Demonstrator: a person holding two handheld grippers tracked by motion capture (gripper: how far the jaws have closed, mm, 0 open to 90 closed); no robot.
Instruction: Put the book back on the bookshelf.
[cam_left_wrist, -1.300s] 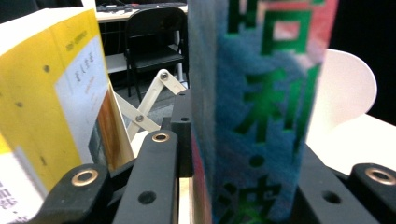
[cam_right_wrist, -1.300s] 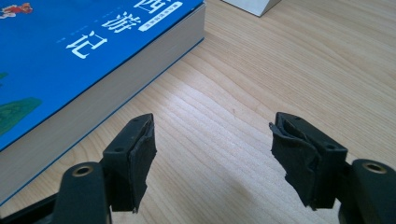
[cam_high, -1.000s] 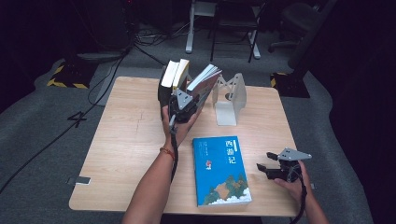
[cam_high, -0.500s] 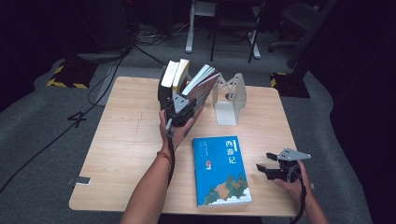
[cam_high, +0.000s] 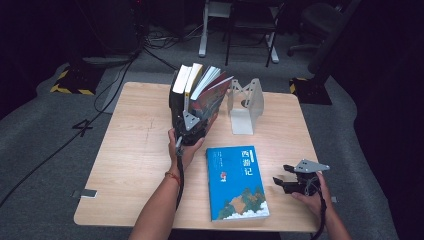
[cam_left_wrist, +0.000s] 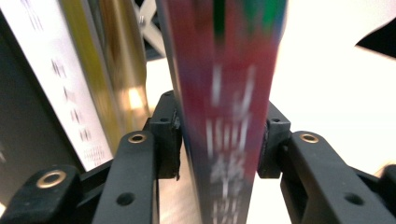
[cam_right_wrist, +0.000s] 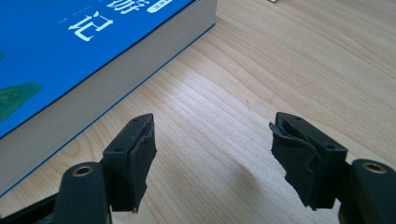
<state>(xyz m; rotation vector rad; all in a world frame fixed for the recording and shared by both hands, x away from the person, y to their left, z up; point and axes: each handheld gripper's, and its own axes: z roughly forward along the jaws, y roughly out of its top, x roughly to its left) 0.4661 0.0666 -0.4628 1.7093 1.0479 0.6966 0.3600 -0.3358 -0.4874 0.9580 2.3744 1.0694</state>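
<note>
While astride the red book (cam_left_wrist: 229, 107) at the right end of the standing row of books (cam_high: 192, 90), left gripper (cam_high: 190, 131) with jaws just widened, right gripper (cam_high: 295, 182) idle at the table's (cam_high: 135, 150) near right corner.

Seen along the left gripper's own jaws, red spine between both pads, a thin gap at the left pad, right pad close against the cover; contact hard to judge through blur. Red book upright, leaning on its neighbours, near the grey bookend (cam_high: 245, 105). Right jaws wide apart, nothing between, just above bare wood beside the flat blue book (cam_high: 237, 182).
</note>
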